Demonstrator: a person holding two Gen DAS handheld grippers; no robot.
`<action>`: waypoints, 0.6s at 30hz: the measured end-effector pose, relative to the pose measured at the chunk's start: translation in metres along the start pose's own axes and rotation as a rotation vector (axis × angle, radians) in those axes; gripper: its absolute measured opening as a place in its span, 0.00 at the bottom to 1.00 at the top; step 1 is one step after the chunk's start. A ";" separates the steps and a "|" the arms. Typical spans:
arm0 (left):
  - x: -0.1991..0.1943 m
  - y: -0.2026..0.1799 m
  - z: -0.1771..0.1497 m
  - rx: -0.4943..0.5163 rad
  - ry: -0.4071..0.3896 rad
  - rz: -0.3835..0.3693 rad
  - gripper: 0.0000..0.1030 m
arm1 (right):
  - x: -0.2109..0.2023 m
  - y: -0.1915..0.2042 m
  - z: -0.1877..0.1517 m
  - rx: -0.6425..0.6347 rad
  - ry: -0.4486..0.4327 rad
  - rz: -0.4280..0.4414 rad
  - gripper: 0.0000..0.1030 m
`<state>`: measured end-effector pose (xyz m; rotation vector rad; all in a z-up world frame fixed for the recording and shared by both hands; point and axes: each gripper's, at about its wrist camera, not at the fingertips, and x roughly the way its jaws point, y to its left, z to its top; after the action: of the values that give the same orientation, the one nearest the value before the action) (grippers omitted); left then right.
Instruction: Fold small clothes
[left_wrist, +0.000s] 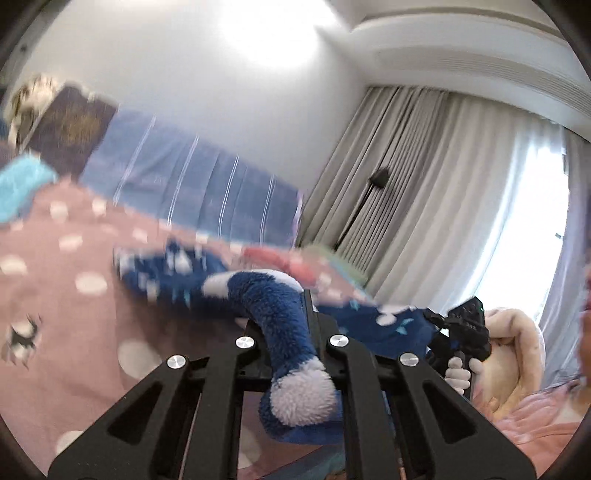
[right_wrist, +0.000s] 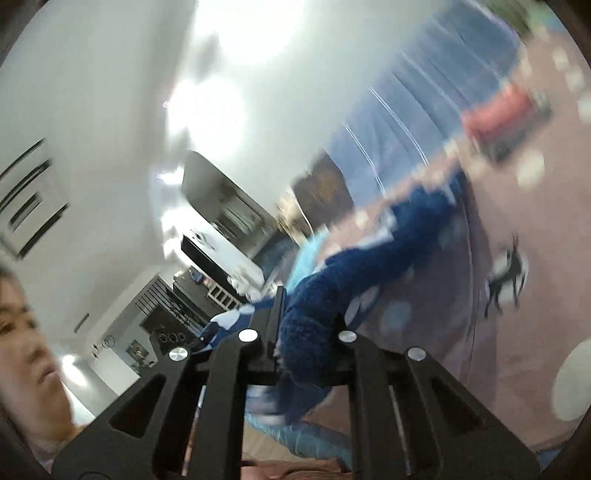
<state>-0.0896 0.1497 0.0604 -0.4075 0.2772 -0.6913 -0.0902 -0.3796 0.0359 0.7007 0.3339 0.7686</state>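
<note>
The fold looks barely begun. In the left wrist view the left tool (left_wrist: 286, 328) is clamped on a fuzzy blue garment (left_wrist: 273, 314) with white patches, low in the frame's centre. In the right wrist view the right tool (right_wrist: 306, 332) is closed on the same blue fleece, lifted off the pink dotted bed (left_wrist: 66, 280); nothing looks creased or laid flat yet. Open bedding fills the lower left of the left view. A red item (left_wrist: 280, 260) lies just behind, a striped blue pillow (left_wrist: 192, 177) at upper left, and the curtains (left_wrist: 424, 184) stand to the right.
</note>
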 end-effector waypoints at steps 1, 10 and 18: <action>-0.010 -0.008 0.004 0.026 -0.015 0.019 0.10 | -0.011 0.011 0.000 -0.053 -0.020 -0.041 0.12; 0.023 0.037 -0.009 -0.087 0.053 0.142 0.11 | 0.033 -0.042 0.004 0.034 0.003 -0.153 0.14; 0.077 0.072 0.019 -0.088 0.065 0.220 0.11 | 0.104 -0.061 0.052 -0.066 0.019 -0.265 0.17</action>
<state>0.0142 0.1535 0.0359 -0.4316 0.4087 -0.4780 0.0395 -0.3583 0.0292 0.5738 0.4077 0.5319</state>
